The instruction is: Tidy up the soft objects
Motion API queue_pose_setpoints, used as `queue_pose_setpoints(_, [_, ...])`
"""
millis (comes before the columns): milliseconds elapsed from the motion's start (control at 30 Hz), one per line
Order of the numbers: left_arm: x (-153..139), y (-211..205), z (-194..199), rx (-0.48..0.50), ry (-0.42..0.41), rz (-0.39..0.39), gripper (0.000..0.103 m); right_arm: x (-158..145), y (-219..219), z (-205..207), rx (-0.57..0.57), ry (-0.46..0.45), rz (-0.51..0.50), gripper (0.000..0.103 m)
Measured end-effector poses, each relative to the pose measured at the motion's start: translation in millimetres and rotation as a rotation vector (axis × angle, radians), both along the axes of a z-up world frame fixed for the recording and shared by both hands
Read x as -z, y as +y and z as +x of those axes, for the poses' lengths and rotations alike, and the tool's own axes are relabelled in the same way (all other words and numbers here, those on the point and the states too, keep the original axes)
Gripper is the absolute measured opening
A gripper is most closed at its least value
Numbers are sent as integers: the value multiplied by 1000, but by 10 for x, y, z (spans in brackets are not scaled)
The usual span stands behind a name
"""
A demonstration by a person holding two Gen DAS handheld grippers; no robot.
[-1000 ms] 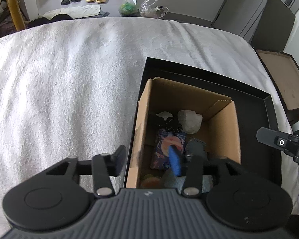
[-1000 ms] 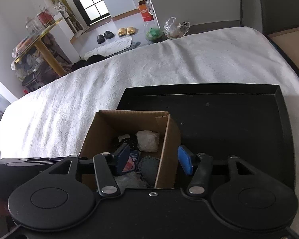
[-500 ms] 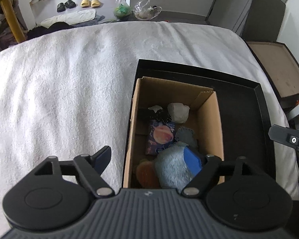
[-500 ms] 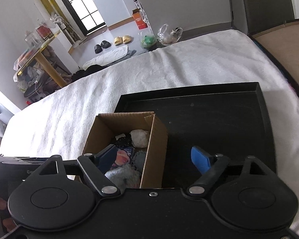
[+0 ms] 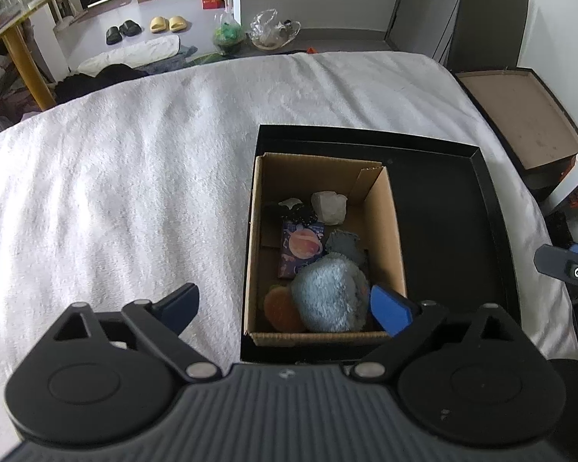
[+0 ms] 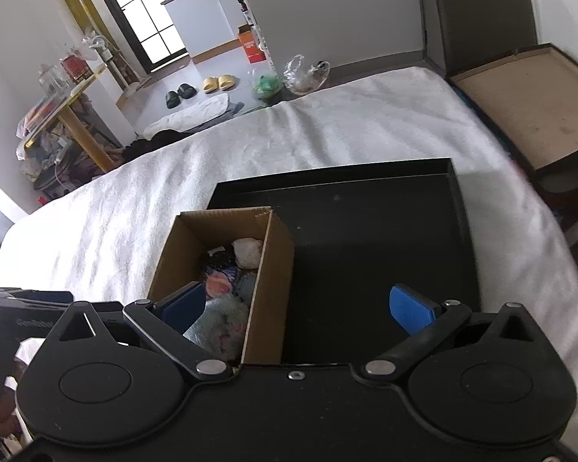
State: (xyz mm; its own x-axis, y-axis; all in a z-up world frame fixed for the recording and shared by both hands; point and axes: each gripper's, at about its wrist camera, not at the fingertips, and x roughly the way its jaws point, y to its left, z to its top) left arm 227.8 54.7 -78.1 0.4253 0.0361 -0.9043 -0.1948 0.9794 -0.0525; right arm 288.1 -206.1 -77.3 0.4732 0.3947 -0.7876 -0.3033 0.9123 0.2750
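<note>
One cardboard box (image 5: 381,208) on one black tray (image 5: 481,208), two claws spread

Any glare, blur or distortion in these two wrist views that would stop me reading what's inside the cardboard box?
Left wrist view: fisheye bends the bed edge, but the cardboard box interior is sharp and evenly lit, the blue fluffy toy clear. Right wrist view: bright window glare upper left, slight smear at the right edge; the box wall and left finger hide much of the contents.
</note>
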Motion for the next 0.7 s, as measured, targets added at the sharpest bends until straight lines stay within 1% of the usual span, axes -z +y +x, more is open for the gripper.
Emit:
queue_pose_setpoints(233, [-197,-51,-224,10,-28,24,97,-124,-51,-205,17,-20,-48,103])
queue_pose_setpoints(700, [-552,-77,-675,29,-95,25,98,-434,-100,-683,9,-73,-35,103])
